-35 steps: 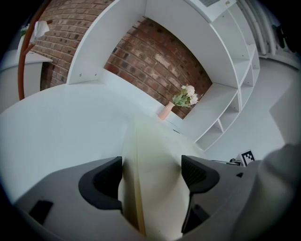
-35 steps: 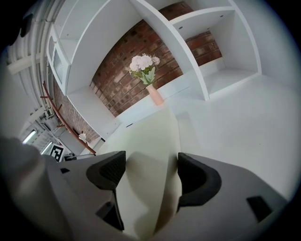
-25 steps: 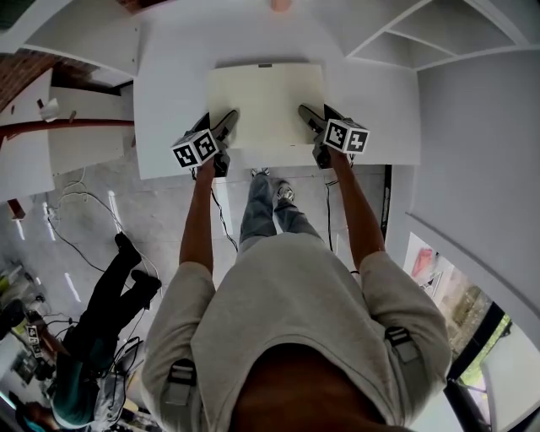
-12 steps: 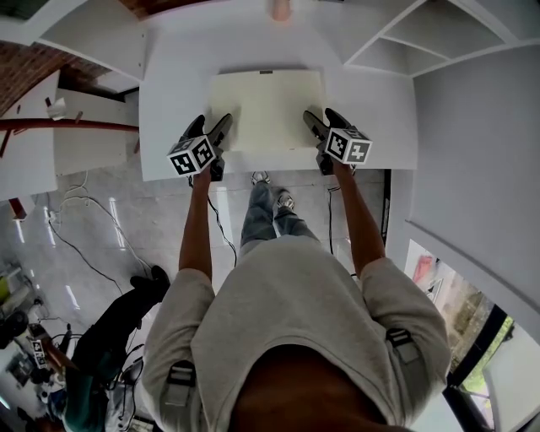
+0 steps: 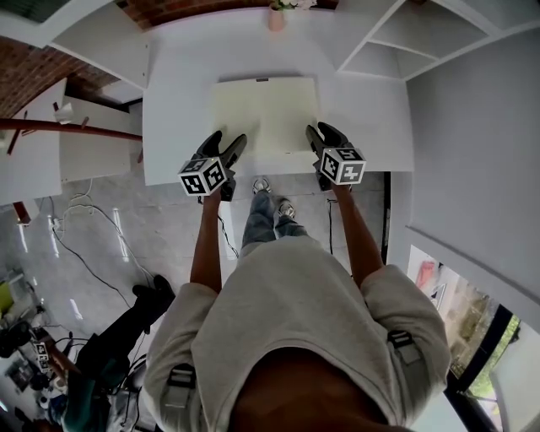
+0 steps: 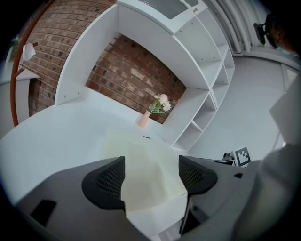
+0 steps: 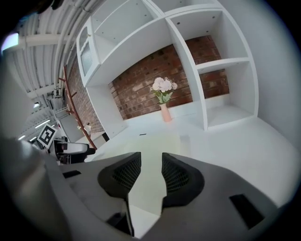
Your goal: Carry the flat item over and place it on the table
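Note:
The flat cream item (image 5: 263, 114) lies flat on the white table (image 5: 177, 101), near its front edge. My left gripper (image 5: 225, 141) hovers just off the item's near left corner, open wide; its jaws have just been closing slightly, with only air between them. My right gripper (image 5: 321, 132) hangs by the near right corner. Its jaws have just been closing to a narrow gap and grip nothing. In the left gripper view the item (image 6: 141, 169) shows beyond the gripper (image 6: 151, 174). The right gripper view shows the item (image 7: 153, 146) past the gripper (image 7: 151, 172).
A pink vase of flowers (image 5: 277, 18) stands at the table's back by a brick wall. White shelves (image 5: 396, 42) rise on the right and a white counter (image 5: 93, 148) stands left. A person in black (image 5: 118, 337) and cables (image 5: 80, 228) are on the floor at lower left.
Both grippers have drawn back from the item's near corners toward the table's front edge and lifted. The right jaws have narrowed markedly. The item stays flat on the table.

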Action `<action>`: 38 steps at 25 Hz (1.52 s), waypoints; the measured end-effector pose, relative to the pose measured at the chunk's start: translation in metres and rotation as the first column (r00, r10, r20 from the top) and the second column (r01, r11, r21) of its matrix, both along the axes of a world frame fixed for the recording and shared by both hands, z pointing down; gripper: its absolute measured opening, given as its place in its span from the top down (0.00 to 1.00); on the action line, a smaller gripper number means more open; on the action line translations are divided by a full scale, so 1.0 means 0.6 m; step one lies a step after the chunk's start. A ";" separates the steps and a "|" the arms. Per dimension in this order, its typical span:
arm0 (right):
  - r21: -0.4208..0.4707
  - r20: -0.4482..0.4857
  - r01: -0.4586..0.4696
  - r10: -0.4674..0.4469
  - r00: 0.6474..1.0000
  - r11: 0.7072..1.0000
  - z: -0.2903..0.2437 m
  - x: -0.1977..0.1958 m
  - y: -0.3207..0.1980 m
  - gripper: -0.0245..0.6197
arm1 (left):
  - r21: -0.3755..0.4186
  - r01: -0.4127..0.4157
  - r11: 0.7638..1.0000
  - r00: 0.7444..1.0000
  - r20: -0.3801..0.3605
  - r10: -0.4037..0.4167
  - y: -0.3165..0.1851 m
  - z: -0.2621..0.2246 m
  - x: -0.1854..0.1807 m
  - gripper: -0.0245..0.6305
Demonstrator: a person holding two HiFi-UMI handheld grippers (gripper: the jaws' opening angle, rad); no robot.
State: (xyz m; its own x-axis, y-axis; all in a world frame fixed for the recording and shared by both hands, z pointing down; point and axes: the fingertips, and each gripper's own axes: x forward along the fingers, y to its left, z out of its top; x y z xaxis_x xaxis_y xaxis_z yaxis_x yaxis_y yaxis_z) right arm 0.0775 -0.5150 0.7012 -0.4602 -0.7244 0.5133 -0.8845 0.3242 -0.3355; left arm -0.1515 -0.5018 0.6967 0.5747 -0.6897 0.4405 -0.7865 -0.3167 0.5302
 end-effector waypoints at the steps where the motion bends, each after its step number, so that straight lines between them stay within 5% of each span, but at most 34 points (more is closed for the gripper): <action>1: 0.013 -0.010 0.004 -0.004 1.000 1.000 -0.006 0.000 0.006 0.75 | 0.000 -0.004 1.000 1.000 -0.003 0.004 0.008 -0.001 0.007 0.43; 5: 0.051 -0.044 0.012 -0.010 0.999 0.999 -0.024 0.008 0.026 0.86 | 0.027 0.005 1.000 1.000 0.012 -0.005 0.033 -0.009 0.023 0.63; 7: 0.053 -0.050 0.013 -0.010 0.999 0.998 -0.030 0.017 0.035 0.89 | 0.057 0.026 0.998 0.999 0.037 -0.028 0.039 -0.018 0.023 0.81; 11: 0.059 -0.041 0.025 -0.022 0.999 0.998 -0.044 0.022 0.045 0.92 | 0.097 0.046 0.994 0.995 0.082 -0.054 0.047 -0.028 0.017 0.93; 24: 0.228 -0.057 0.059 -0.048 0.997 0.972 -0.144 0.019 0.044 0.92 | 0.196 0.038 0.980 0.991 0.115 -0.062 0.051 -0.094 0.028 0.94; 38: 0.407 -0.048 0.034 -0.015 0.999 0.913 -0.289 0.037 -0.015 0.92 | 0.386 0.050 0.921 0.992 0.087 -0.090 -0.019 -0.259 0.022 0.94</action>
